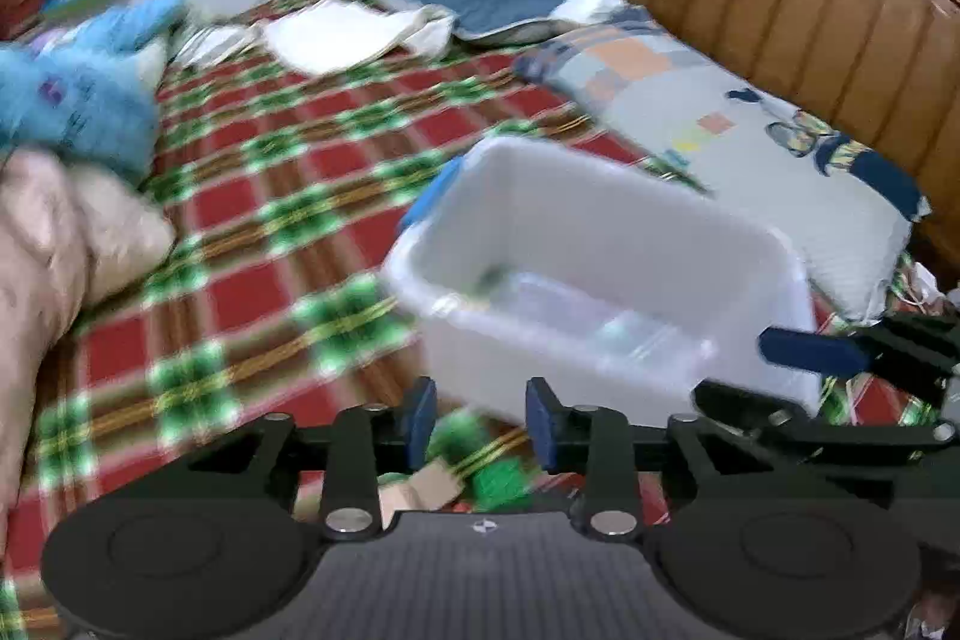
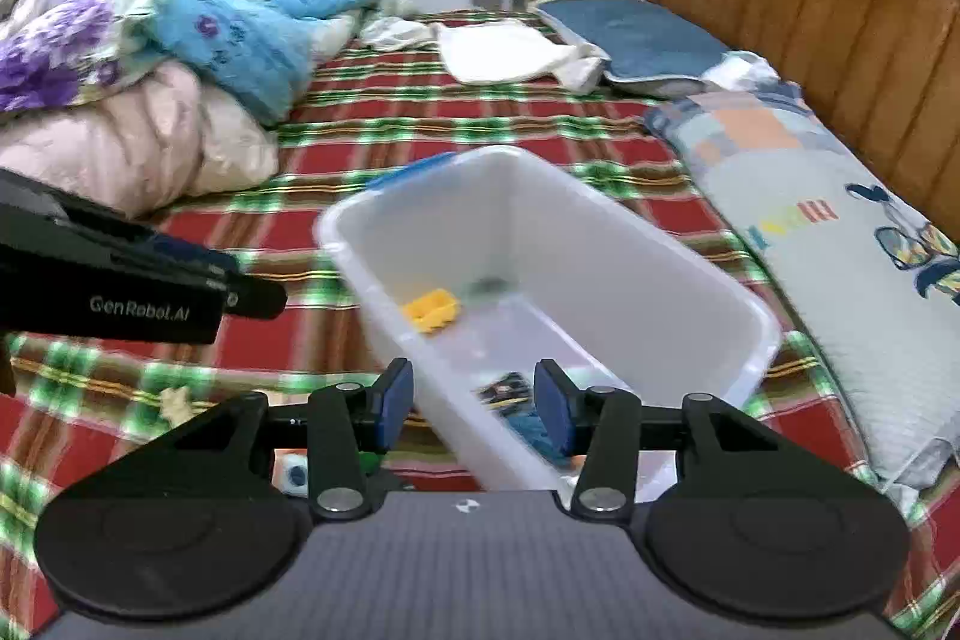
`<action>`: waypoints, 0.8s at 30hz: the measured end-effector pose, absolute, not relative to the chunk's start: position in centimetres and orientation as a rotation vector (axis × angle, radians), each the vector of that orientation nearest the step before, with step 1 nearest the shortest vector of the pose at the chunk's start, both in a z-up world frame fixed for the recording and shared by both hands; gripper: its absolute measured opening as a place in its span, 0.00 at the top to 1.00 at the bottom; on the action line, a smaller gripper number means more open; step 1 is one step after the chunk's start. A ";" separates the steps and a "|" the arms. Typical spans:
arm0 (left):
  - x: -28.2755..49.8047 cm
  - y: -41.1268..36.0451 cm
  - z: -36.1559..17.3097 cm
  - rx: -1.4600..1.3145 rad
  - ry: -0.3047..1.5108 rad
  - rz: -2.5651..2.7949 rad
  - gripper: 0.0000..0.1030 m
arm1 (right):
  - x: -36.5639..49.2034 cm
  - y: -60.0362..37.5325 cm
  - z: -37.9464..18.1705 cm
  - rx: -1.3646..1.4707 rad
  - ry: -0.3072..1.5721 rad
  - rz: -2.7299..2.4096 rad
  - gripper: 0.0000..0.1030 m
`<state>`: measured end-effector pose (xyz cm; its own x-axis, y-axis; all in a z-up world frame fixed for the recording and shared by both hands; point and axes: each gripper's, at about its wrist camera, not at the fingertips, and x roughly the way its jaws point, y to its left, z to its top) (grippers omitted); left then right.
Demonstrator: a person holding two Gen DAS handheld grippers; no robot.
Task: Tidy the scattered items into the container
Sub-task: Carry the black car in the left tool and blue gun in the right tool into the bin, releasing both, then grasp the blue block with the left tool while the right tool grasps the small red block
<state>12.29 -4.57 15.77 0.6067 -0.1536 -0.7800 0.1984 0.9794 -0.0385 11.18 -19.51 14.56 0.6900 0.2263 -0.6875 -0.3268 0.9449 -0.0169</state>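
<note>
Your white container (image 2: 540, 292) sits on the plaid bed, its long axis running away toward the headboard. Both tongs are spread and pinching nothing: right tongs (image 2: 474, 403) over its near end, left tongs (image 1: 480, 421) just short of the near wall. A yellow piece (image 2: 431, 310) lies inside; scattered bits lie under the left tongs, the nearer hand.

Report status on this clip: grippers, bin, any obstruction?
Left gripper open, empty. Right gripper open, empty, at near end of white bin. Yellow toy already inside. Small items on plaid bedspread below grippers. No obstruction visible.
</note>
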 end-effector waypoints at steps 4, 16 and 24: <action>10.9 -2.1 14.6 0.055 0.936 -0.152 0.61 | 10.2 -17.9 13.6 -0.177 0.764 0.358 0.52; 7.8 1.1 10.7 0.080 1.042 -0.219 0.57 | 8.4 -14.0 8.6 -0.159 0.880 0.423 0.53; 7.3 1.6 8.3 0.139 1.070 -0.267 0.56 | 7.5 -10.6 4.4 -0.146 0.923 0.446 0.55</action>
